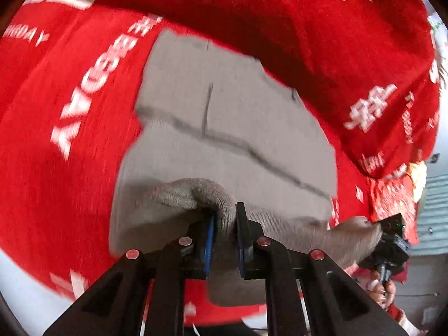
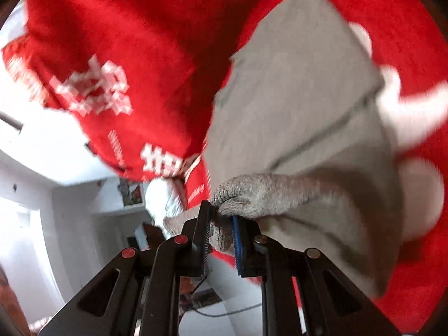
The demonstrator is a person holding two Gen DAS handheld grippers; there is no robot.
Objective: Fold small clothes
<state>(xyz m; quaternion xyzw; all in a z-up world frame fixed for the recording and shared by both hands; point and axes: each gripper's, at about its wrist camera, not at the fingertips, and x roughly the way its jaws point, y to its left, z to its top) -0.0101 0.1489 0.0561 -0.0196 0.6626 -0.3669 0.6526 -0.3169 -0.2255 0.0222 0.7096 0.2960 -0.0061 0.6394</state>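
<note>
A small grey garment [image 1: 224, 128] with dark seams and a ribbed knit hem hangs spread between both grippers above a red cloth. My left gripper [image 1: 225, 224] is shut on a bunch of the ribbed hem [image 1: 196, 193]. My right gripper [image 2: 221, 224] is shut on the other end of the hem [image 2: 246, 196]; it also shows in the left wrist view [image 1: 392, 238], pinching the grey fabric. The garment [image 2: 294, 106] fills the right half of the right wrist view. Both views are motion-blurred.
A red cloth with white lettering [image 1: 70, 117] covers the surface under the garment and shows in the right wrist view [image 2: 112, 56]. A white wall and doorway [image 2: 42, 218] lie at lower left. A cable [image 2: 224, 312] runs across the pale floor.
</note>
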